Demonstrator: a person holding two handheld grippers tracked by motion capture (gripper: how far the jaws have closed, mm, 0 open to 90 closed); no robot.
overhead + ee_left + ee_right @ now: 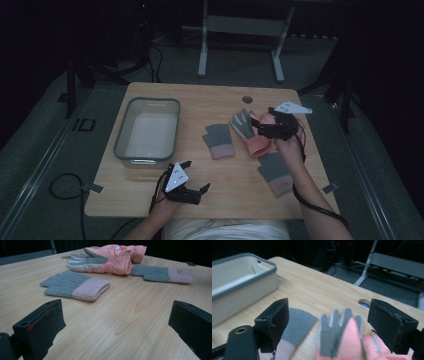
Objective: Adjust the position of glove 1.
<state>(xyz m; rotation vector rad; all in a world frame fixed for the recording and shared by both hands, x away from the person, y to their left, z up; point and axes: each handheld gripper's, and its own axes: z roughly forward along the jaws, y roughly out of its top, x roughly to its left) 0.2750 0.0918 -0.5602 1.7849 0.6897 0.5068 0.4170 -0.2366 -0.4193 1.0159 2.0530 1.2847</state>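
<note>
Tabletop [215, 175]: a pale wooden top is carrying a bin, gloves and both hand-held grippers.
Bin [148, 131]: a grey-rimmed tub is sitting on the left part of the tabletop, well apart from the gloves.
Pink gloves [257, 134]: a padded pink pair with grey fingers is lying right of centre, the fingers pointing toward the far edge; in the right gripper view they are lying just below and between the jaws.
Knit glove [219, 141]: a grey one with a pink cuff is lying flat between the bin and the pink gloves.
Second knit glove [276, 172]: its match is lying near the right forearm, just beside the pink gloves.
Right hand-held gripper [265, 128]: it is hovering over the pink gloves, jaws spread wide, pinching nothing.
Left hand-held gripper [196, 188]: it is sitting low near the front edge, jaws spread, over bare wood, facing the gloves.
</note>
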